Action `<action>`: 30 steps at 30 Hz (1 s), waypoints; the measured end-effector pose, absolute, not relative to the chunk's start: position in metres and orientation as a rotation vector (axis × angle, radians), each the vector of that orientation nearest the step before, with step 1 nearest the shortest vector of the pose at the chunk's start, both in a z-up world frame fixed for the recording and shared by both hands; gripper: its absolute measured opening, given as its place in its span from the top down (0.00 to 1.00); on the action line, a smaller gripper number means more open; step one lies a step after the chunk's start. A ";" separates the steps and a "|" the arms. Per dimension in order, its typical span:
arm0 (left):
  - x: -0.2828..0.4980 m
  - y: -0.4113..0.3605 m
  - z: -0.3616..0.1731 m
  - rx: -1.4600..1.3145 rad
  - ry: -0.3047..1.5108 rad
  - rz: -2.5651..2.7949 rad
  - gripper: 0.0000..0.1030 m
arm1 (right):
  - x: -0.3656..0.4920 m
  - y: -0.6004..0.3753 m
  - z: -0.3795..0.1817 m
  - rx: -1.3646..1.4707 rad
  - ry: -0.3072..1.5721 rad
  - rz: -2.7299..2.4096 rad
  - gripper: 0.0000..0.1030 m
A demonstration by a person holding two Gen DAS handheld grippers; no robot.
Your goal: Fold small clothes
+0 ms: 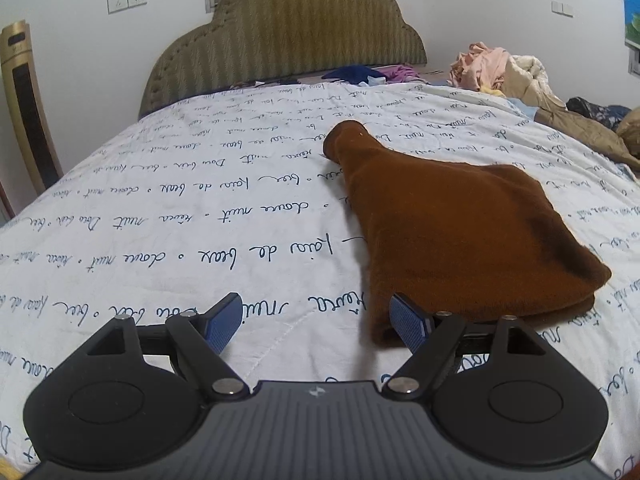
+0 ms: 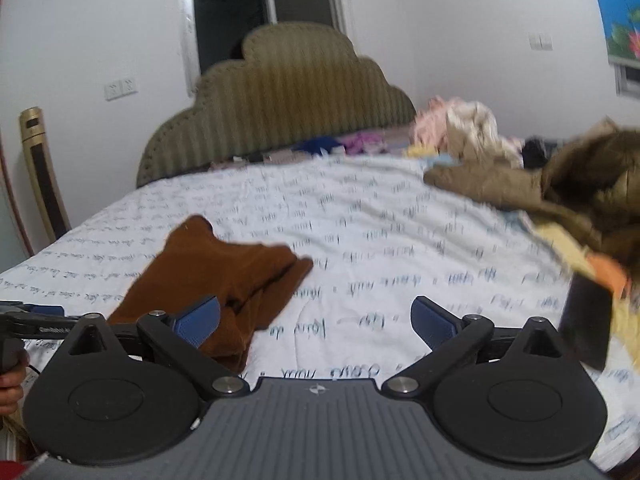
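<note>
A small rust-brown fleece garment [image 1: 460, 232] lies folded flat on the white quilted bedspread printed with dark handwriting [image 1: 180, 208], one narrow sleeve-like tube reaching toward the olive scalloped padded headboard [image 1: 284, 36]. Its near edge shows doubled layers. The left gripper [image 1: 318, 322] stands released, nothing between its blue pads, the right-hand pad just at the garment's near corner. The right gripper [image 2: 316, 320] gapes wide and empty, the garment lying beyond its left pad.
</note>
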State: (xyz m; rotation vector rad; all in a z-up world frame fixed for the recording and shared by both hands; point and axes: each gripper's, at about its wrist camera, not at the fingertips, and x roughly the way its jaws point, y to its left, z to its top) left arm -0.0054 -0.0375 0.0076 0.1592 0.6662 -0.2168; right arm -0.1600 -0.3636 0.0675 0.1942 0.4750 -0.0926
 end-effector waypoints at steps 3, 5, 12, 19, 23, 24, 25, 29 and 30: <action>-0.004 -0.040 0.004 0.162 0.676 -0.206 0.20 | -0.165 -0.363 0.078 0.183 0.455 -0.077 0.00; -0.004 -0.042 0.002 0.161 0.683 -0.199 0.20 | -0.159 -0.356 0.076 0.187 0.457 -0.052 0.00; 0.001 -0.044 0.004 0.171 0.670 -0.165 0.18 | -0.099 -0.308 0.038 0.222 0.533 0.006 0.00; 0.004 -0.041 0.001 0.147 0.675 -0.140 0.18 | -0.085 -0.274 0.024 0.185 0.558 0.000 0.00; 0.003 -0.041 0.000 0.148 0.674 -0.136 0.17 | -0.090 -0.270 0.022 0.200 0.565 0.010 0.00; 0.003 -0.041 -0.001 0.152 0.674 -0.135 0.17 | -0.091 -0.270 0.020 0.195 0.570 0.006 0.00; 0.003 -0.041 -0.001 0.156 0.673 -0.134 0.17 | -0.091 -0.269 0.019 0.185 0.575 -0.001 0.00; 0.003 -0.039 -0.003 0.156 0.676 -0.128 0.16 | -0.090 -0.264 0.012 0.139 0.599 -0.036 0.00; 0.004 -0.039 -0.003 0.154 0.679 -0.128 0.16 | -0.091 -0.263 0.011 0.133 0.604 -0.041 0.00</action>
